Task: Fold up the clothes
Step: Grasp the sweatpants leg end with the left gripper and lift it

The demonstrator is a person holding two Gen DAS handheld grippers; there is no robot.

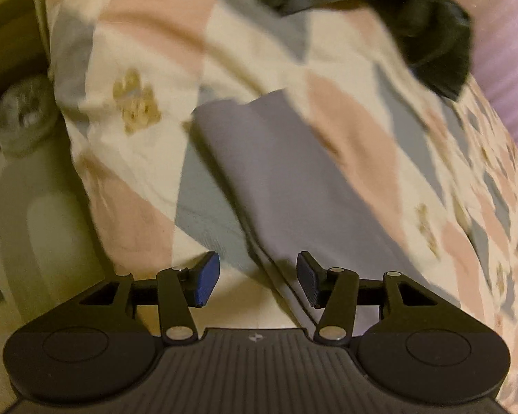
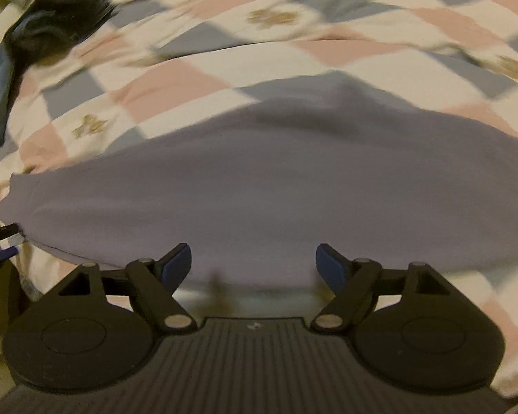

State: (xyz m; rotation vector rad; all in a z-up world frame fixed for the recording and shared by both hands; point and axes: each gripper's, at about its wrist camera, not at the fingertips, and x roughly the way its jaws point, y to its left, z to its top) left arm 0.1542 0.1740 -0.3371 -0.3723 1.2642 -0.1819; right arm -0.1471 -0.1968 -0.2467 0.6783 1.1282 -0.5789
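Observation:
A lavender-grey garment (image 2: 245, 179) lies flat on a checked pink, grey and cream quilt (image 2: 197, 79). In the left wrist view the same garment (image 1: 279, 179) runs as a long folded strip from the centre down to my fingers. My left gripper (image 1: 258, 279) is open and empty, with the garment's near edge between and just past its blue pads. My right gripper (image 2: 253, 267) is open and empty, just in front of the garment's near edge. The left gripper's tip (image 2: 0, 241) shows at the far left of the right wrist view.
A dark bundle of black and blue clothes (image 1: 362, 3) lies at the far end of the quilt; it also shows in the right wrist view (image 2: 51, 31). A pale chair back (image 1: 27, 189) stands to the left of the bed. A lilac surface (image 1: 500, 48) borders the quilt on the right.

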